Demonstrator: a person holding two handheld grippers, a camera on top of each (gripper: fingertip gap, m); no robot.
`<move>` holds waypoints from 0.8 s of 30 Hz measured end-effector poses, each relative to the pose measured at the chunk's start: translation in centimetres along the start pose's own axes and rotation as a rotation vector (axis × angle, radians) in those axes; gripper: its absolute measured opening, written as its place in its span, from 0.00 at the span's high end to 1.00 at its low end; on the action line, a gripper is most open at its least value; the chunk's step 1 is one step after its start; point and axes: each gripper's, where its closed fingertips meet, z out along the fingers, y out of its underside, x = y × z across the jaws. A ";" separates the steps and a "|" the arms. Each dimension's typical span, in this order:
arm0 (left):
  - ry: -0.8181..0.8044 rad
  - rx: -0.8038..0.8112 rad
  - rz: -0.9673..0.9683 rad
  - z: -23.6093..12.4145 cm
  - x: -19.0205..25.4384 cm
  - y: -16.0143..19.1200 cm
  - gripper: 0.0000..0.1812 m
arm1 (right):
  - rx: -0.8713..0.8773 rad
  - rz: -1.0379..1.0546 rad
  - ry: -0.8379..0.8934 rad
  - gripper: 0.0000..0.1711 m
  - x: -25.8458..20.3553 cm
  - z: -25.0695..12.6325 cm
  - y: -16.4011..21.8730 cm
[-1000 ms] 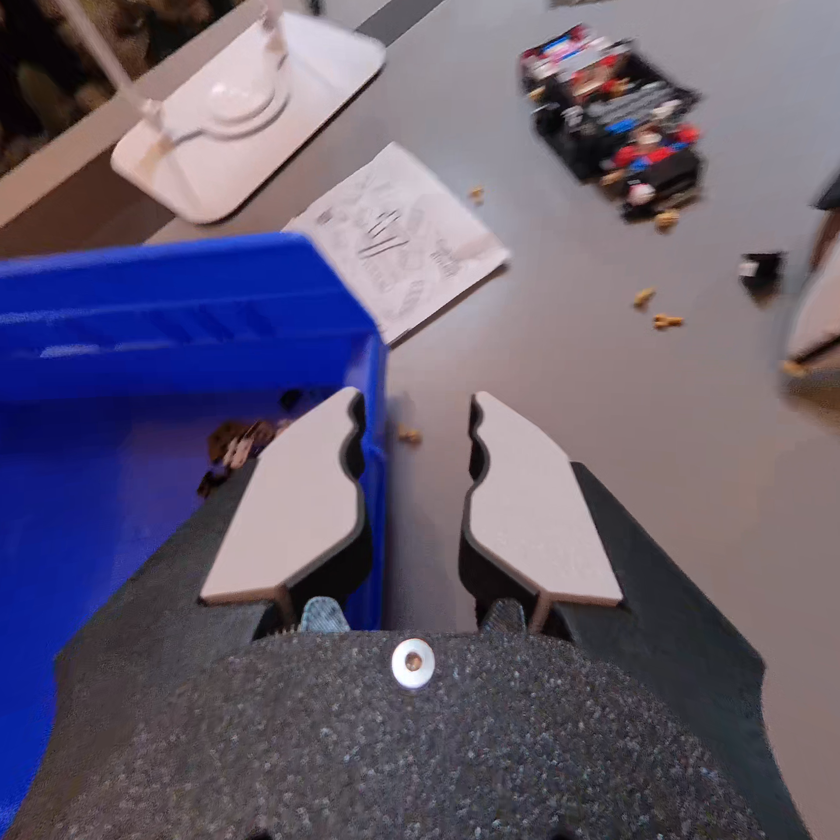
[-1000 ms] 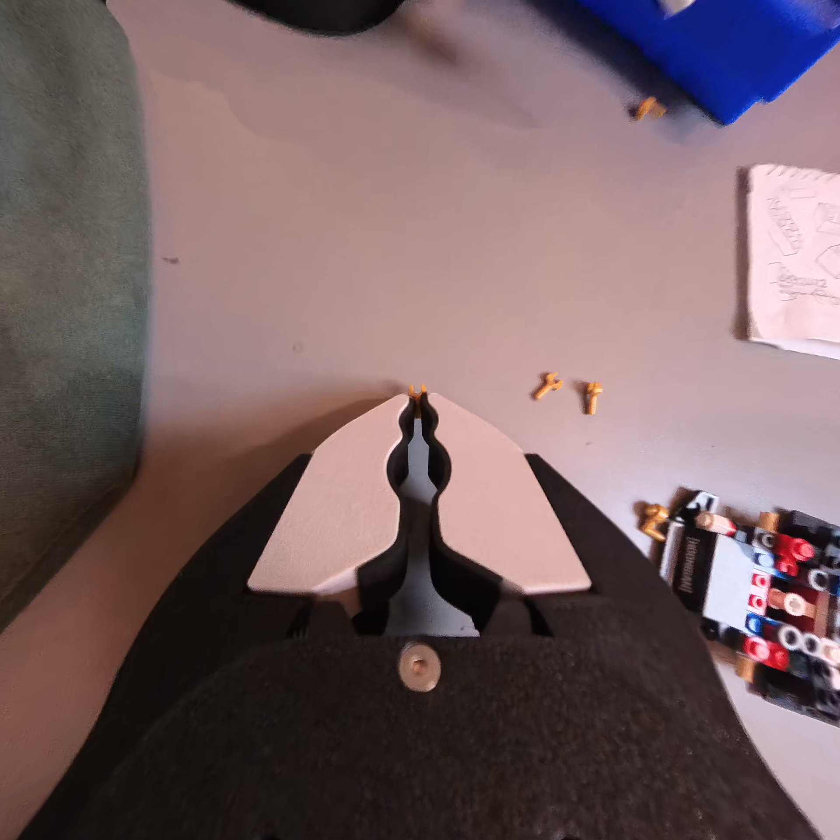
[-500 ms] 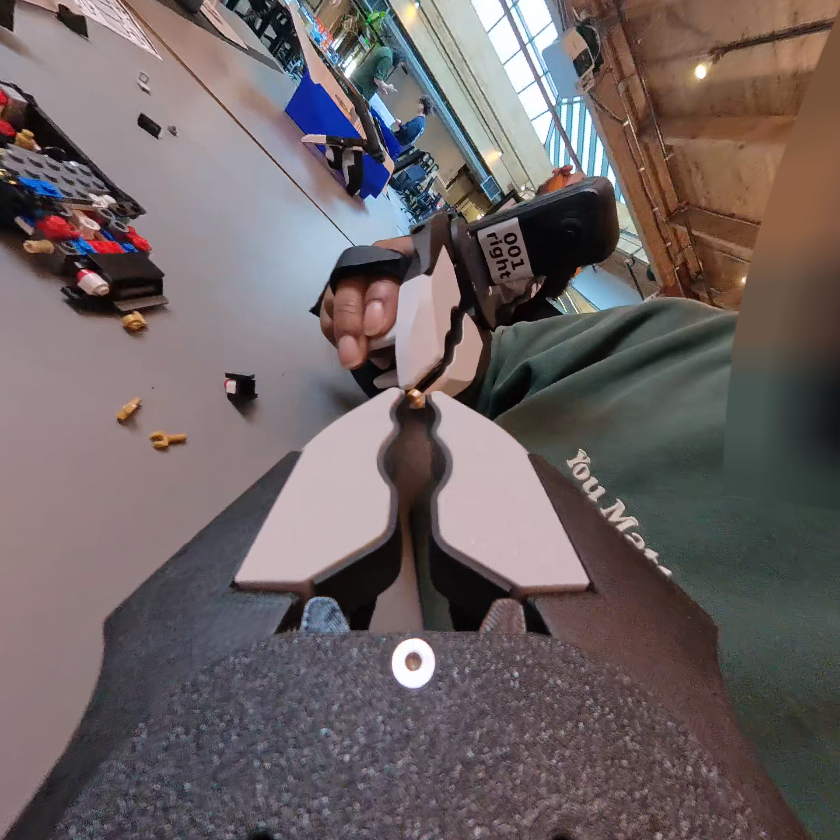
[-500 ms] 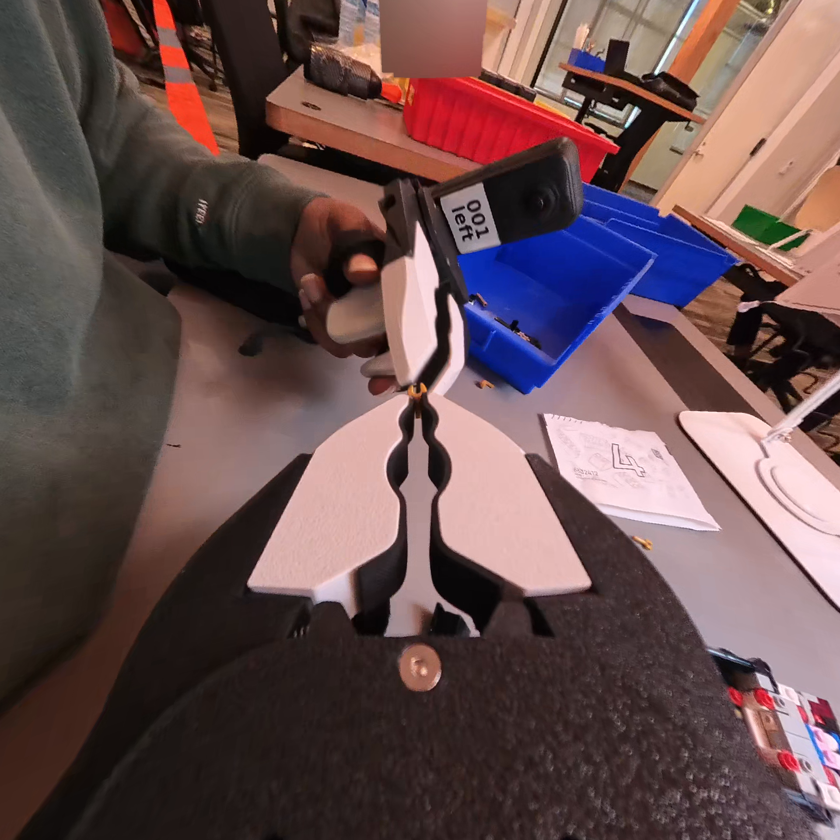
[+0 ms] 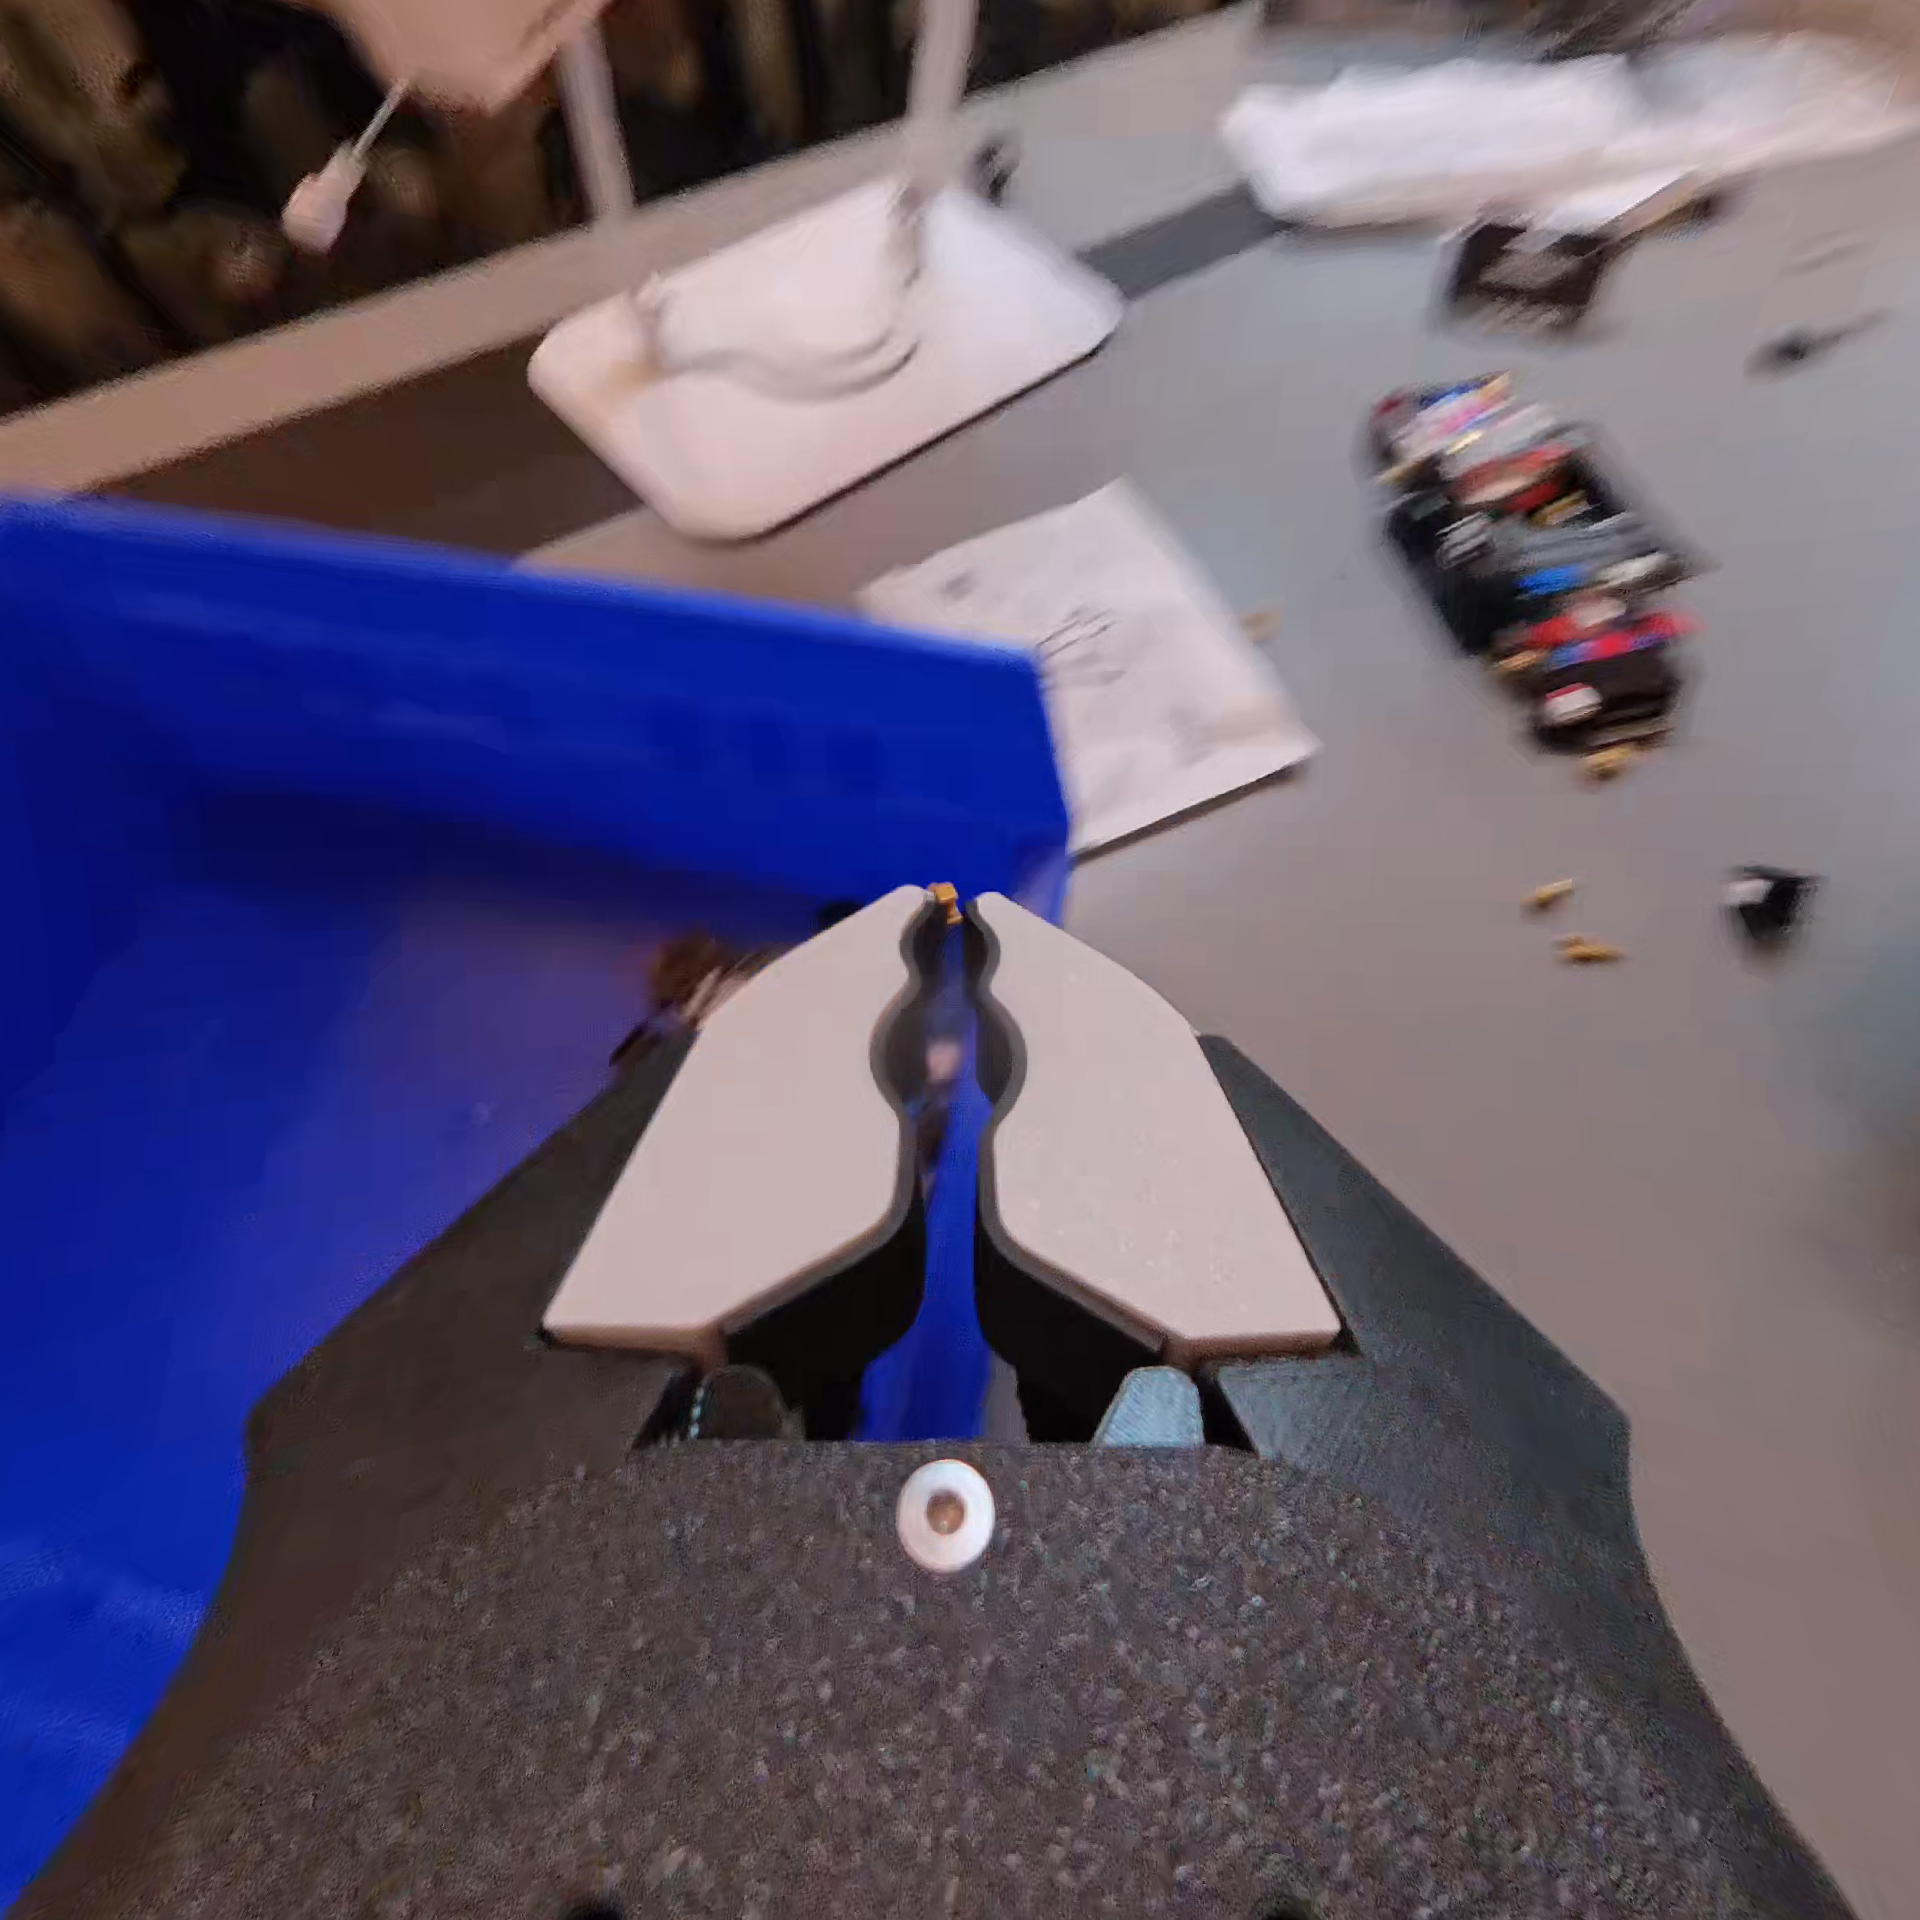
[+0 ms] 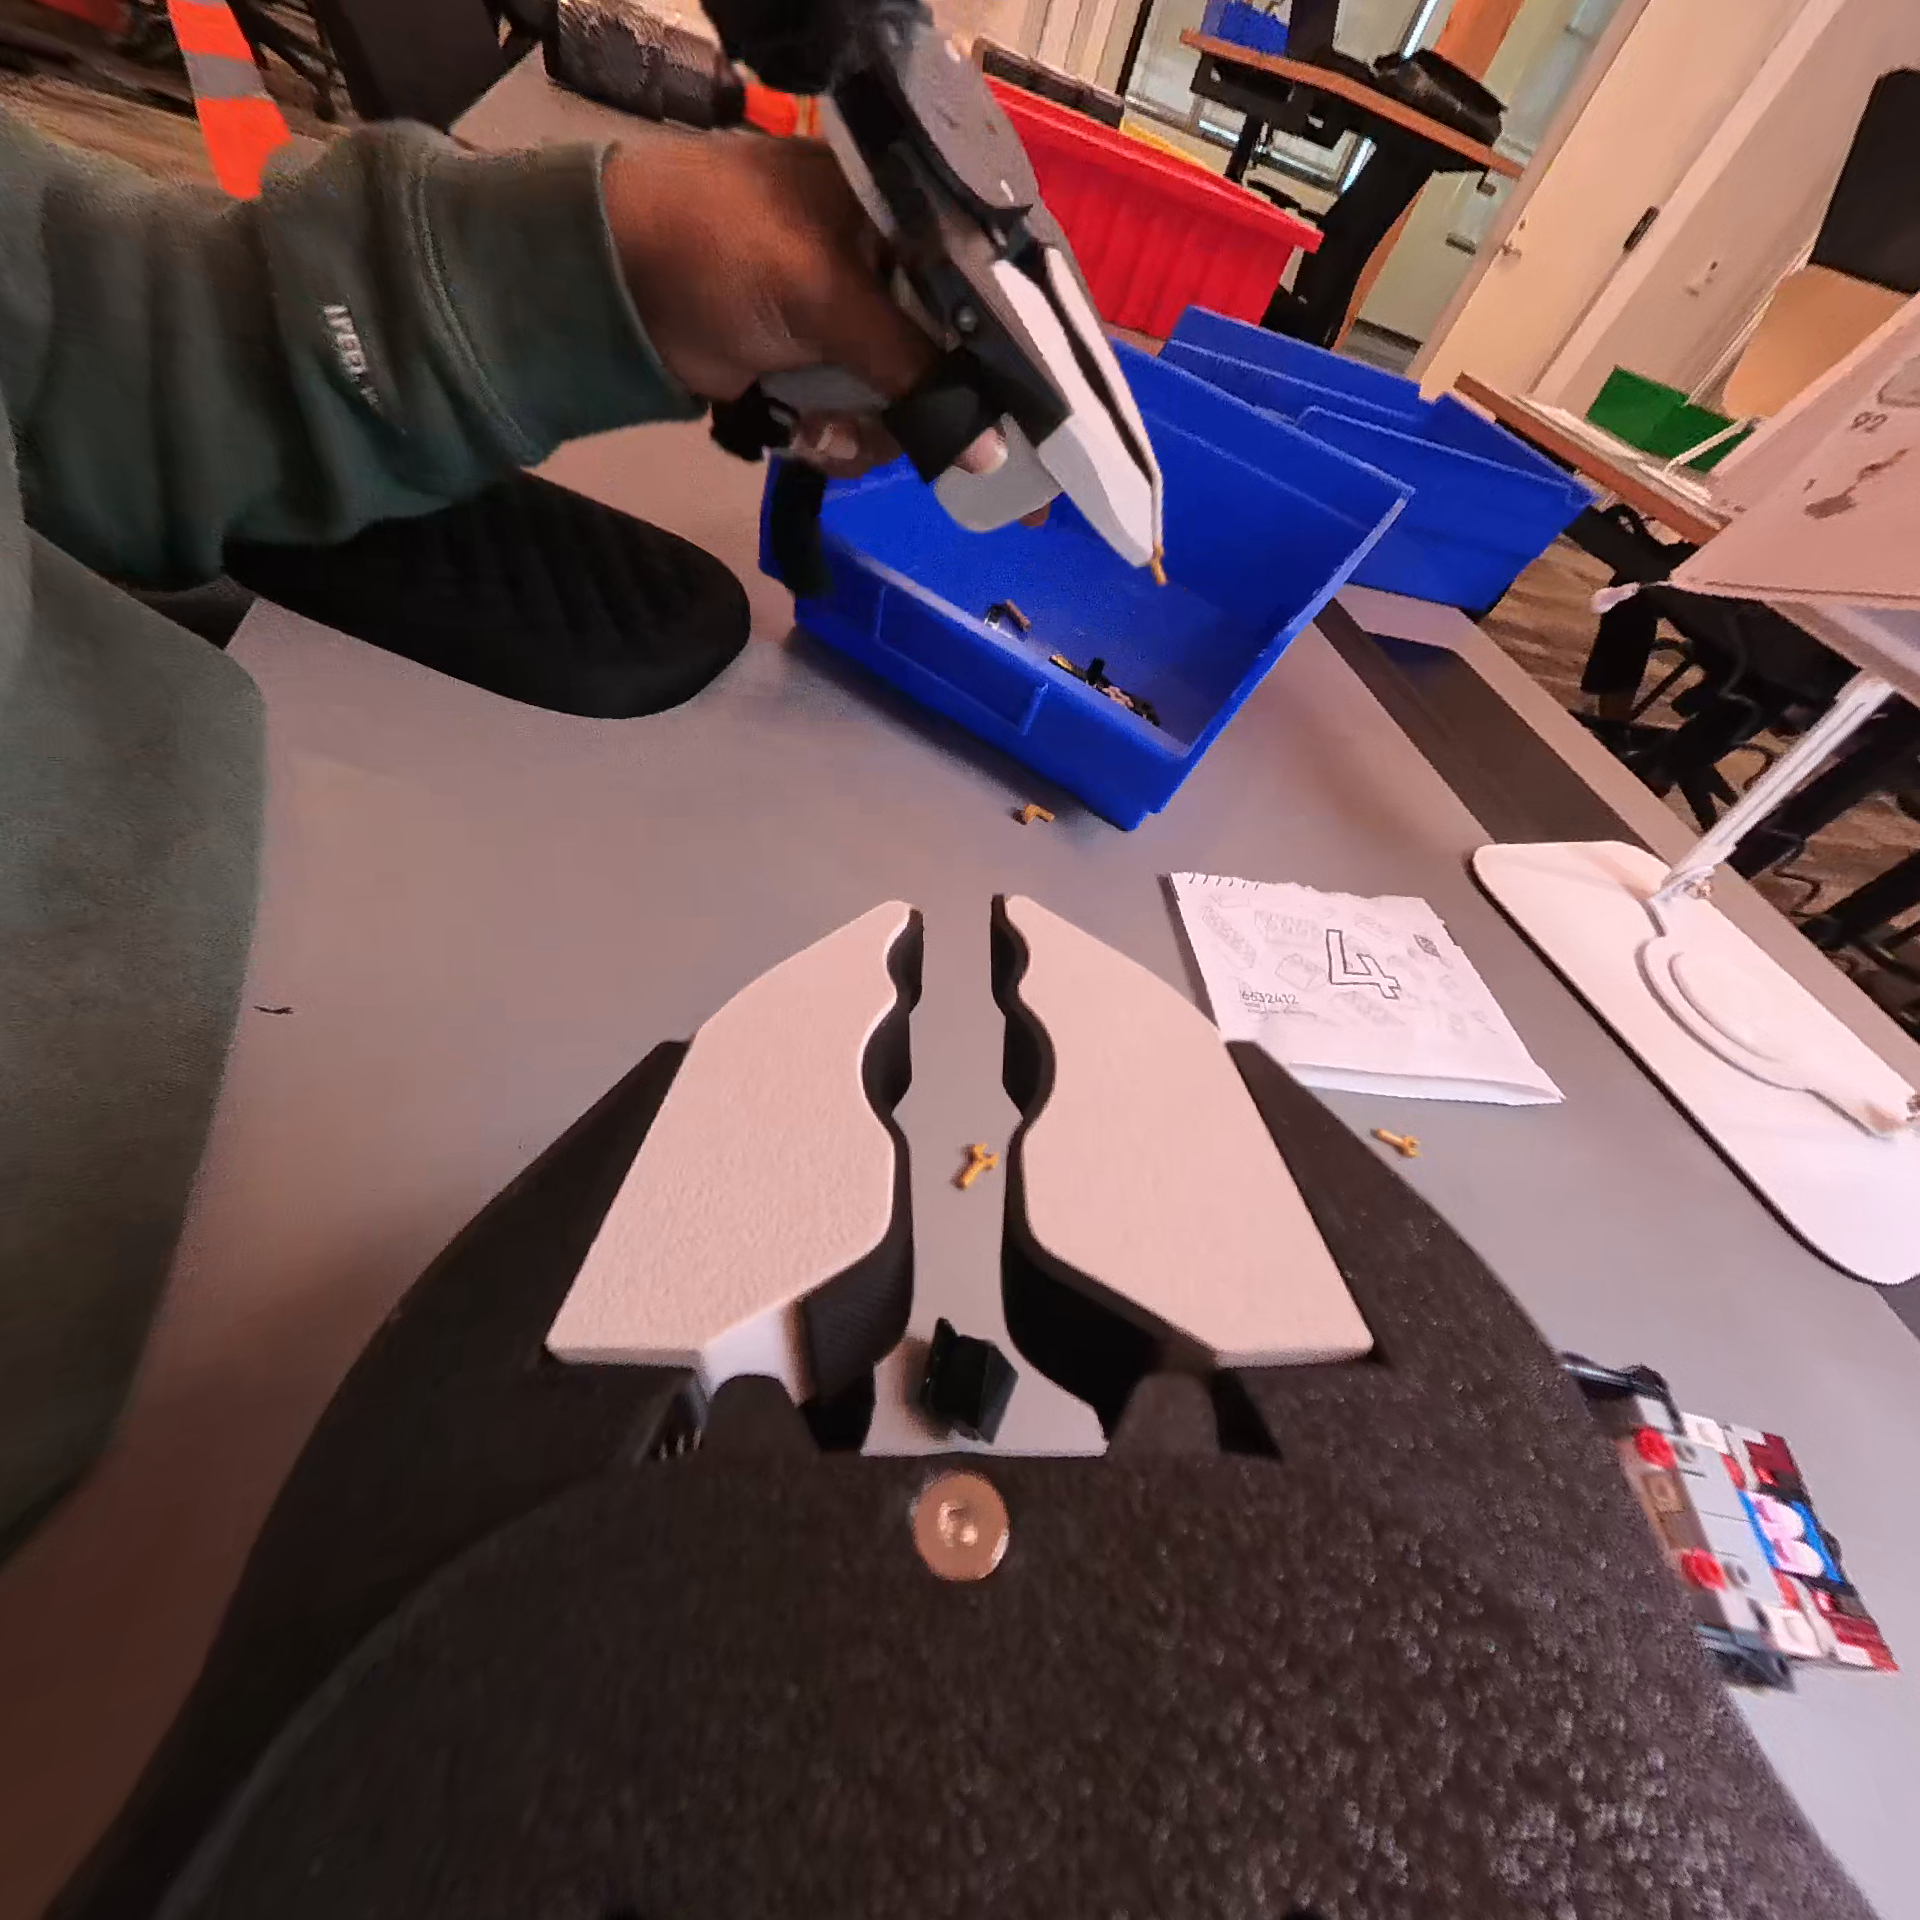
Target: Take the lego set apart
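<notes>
My left gripper (image 5: 945, 902) is shut on a tiny gold lego piece (image 5: 943, 894) and holds it over the blue bin (image 5: 436, 727). In the right wrist view the left gripper (image 6: 1151, 551) hangs above the bin (image 6: 1174, 769) with the gold piece (image 6: 1158, 569) at its tips. My right gripper (image 6: 954, 914) is open and empty above the grey table. The partly built lego set (image 5: 1527, 566) lies at the far right; it also shows in the right wrist view (image 6: 1756, 1548). Several dark pieces (image 6: 1091, 675) lie in the bin.
Loose gold pieces (image 6: 977, 1164) (image 6: 1397, 1141) (image 6: 1034, 815) and a small black piece (image 6: 966, 1387) lie on the table. A white paper sheet (image 6: 1351, 987) and a white lamp base (image 6: 1704, 1039) lie to the right. A black rest pad (image 6: 499, 603) lies left of the bin. My right fingertips sit around 20 cm from my left ones. Between my right fingertips and the partly built lego set (image 5: 1527, 566) there is roughly 15 cm.
The gold piece passed from my right gripper to my left. My left gripper swung with it to over the blue bin. My right gripper opened.
</notes>
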 end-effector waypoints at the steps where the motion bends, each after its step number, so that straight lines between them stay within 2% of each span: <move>1: -0.030 -0.040 -0.024 0.2 -0.9 0.8 0.98 | -0.009 0.004 -0.005 0.93 -0.1 0.1 0.2; 2: -0.028 -0.073 -0.037 0.5 -1.0 1.5 0.97 | -0.023 0.004 -0.007 0.93 -0.1 0.2 0.5; 5: -0.049 -0.211 -0.014 1.9 -1.0 4.1 0.71 | -0.050 -0.006 -0.011 0.93 -0.3 0.3 1.0; 6: -0.030 -0.194 -0.018 2.0 -0.6 4.0 0.72 | -0.053 -0.007 -0.012 0.93 -0.3 0.2 1.1; 9: -0.004 -0.222 0.011 2.3 0.0 4.5 0.67 | -0.060 -0.005 -0.006 0.93 -0.1 0.1 1.2; 12: 0.034 -0.226 0.070 2.4 1.1 4.7 0.68 | -0.071 -0.003 -0.002 0.93 0.0 0.1 1.4; 15: 0.150 -0.191 0.179 2.0 4.6 4.2 0.86 | -0.084 -0.005 0.001 0.94 0.1 0.1 1.7; 16: 0.171 -0.231 0.204 2.2 5.5 4.9 0.88 | -0.089 -0.005 0.002 0.94 0.1 0.2 1.8; 20: 0.083 -0.445 0.267 3.1 5.4 8.5 0.88 | -0.103 -0.006 0.005 0.94 0.2 0.1 2.1; 22: 0.043 -0.422 0.256 3.5 5.1 8.0 0.88 | -0.104 -0.003 0.006 0.94 0.2 0.1 2.1; 24: 0.012 -0.397 0.242 4.1 4.8 7.4 0.82 | -0.106 -0.001 0.006 0.94 0.3 0.1 2.2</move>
